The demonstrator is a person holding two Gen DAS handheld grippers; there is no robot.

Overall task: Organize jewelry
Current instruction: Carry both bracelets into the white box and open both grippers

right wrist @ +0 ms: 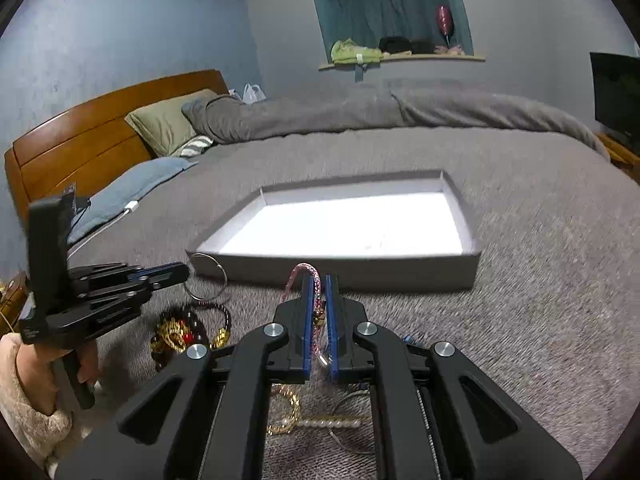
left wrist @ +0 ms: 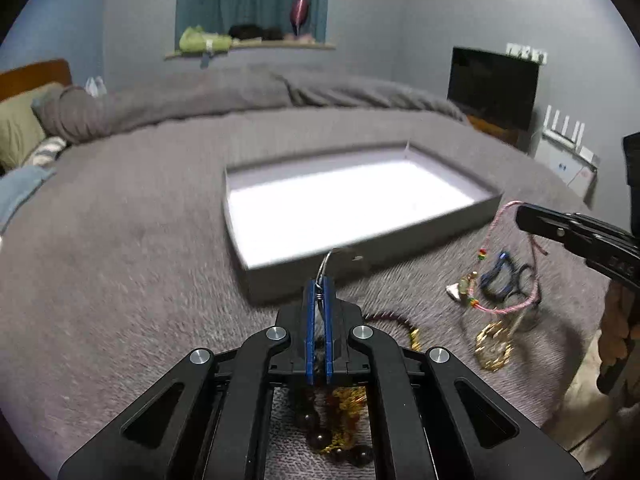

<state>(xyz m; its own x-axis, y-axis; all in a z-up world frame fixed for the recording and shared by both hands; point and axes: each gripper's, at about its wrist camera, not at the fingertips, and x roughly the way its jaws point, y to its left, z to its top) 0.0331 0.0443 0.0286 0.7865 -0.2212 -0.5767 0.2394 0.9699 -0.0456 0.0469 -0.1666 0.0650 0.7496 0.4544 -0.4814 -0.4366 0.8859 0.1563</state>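
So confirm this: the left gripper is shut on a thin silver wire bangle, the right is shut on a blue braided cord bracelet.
Wrong colour. The right gripper is shut on a pink braided cord bracelet, as the right wrist view shows. The left gripper is shut on the thin silver wire bangle.

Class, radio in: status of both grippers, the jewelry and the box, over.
Left gripper shut on silver hoop. Right gripper shut on pink cord bracelet. Grey box open, nothing seen inside. Path to it looks clear; beads and gold chains on bed.

Black linkage grippers (left wrist: 319, 284), blue-padded jaws, silver pivot screws, fuzzy cream sleeve (right wrist: 24, 420)
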